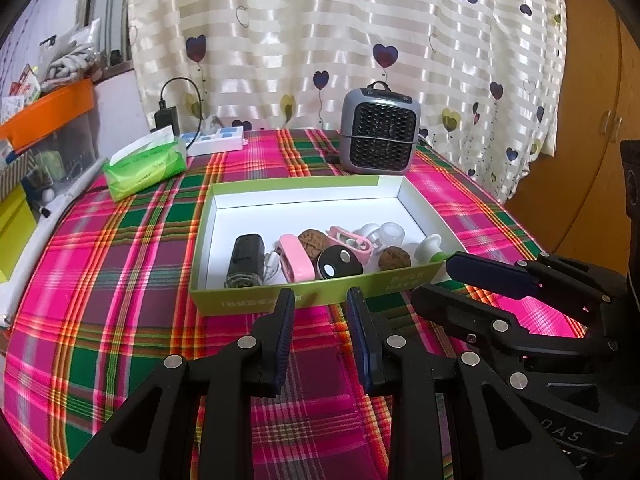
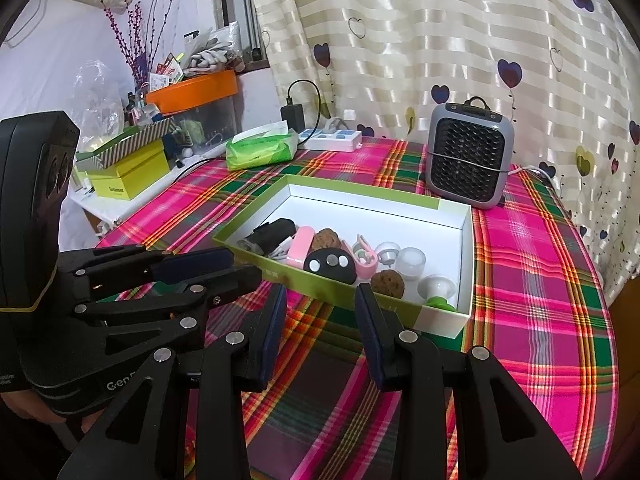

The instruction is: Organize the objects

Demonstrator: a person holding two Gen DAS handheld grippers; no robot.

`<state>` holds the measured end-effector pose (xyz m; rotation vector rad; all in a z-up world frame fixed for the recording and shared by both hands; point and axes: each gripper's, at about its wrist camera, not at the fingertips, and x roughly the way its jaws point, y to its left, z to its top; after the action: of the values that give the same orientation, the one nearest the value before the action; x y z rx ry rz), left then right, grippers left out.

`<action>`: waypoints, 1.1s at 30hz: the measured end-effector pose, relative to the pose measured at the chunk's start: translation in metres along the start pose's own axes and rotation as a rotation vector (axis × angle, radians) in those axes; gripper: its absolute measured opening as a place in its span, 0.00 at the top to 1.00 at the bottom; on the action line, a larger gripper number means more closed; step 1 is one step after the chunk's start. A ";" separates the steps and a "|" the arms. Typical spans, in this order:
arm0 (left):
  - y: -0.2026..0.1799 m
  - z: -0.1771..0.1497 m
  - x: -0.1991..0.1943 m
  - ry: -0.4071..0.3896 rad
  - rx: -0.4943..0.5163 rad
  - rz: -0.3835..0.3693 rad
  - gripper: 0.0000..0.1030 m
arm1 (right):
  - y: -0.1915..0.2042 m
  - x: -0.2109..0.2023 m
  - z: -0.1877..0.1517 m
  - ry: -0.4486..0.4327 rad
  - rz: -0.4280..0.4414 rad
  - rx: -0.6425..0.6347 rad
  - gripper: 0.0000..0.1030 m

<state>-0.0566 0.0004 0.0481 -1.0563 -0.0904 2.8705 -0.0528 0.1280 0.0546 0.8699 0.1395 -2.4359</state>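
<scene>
A green box with a white inside point(image 1: 296, 186) point(image 2: 466, 240) sits on the plaid tablecloth. Along its near wall lie a black device point(image 1: 246, 258) point(image 2: 272, 234), a pink case point(image 1: 296, 258) point(image 2: 302, 246), a black key fob point(image 1: 339, 264) point(image 2: 330, 266), a pink clip point(image 1: 350, 240), two walnuts point(image 1: 394, 258) point(image 2: 387, 280), a translucent cap point(image 1: 390, 234) and a white-and-green knob point(image 1: 430, 250) point(image 2: 438, 290). My left gripper point(image 1: 320, 298) point(image 2: 244, 266) hovers just short of the box's near wall, open and empty. Beside it my right gripper point(image 2: 320, 294) point(image 1: 434, 280) is also open and empty.
A grey fan heater point(image 1: 380, 132) point(image 2: 468, 160) stands behind the box. A green tissue pack point(image 1: 146, 168), a power strip point(image 1: 216, 140) and a charger lie at the back left. An orange bin point(image 2: 192, 88) and boxes crowd the left shelf. A wooden cabinet point(image 1: 592, 120) stands right.
</scene>
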 end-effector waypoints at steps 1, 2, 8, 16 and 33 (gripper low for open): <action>0.000 0.000 0.000 0.000 0.001 0.002 0.76 | 0.000 0.000 0.000 0.001 -0.003 0.001 0.64; 0.000 0.000 0.000 0.001 0.000 0.001 0.76 | 0.000 0.000 0.000 0.001 -0.005 0.001 0.64; 0.001 0.001 -0.002 0.004 0.000 0.007 0.76 | 0.002 -0.001 0.000 0.006 -0.019 0.006 0.64; 0.001 0.000 0.000 0.010 0.000 0.015 0.76 | 0.001 -0.001 0.000 0.010 -0.024 0.010 0.64; 0.002 -0.002 0.022 0.057 -0.008 0.018 0.76 | -0.006 0.016 -0.004 0.048 -0.032 0.034 0.64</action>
<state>-0.0721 0.0003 0.0317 -1.1452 -0.0887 2.8555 -0.0638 0.1269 0.0411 0.9486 0.1316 -2.4543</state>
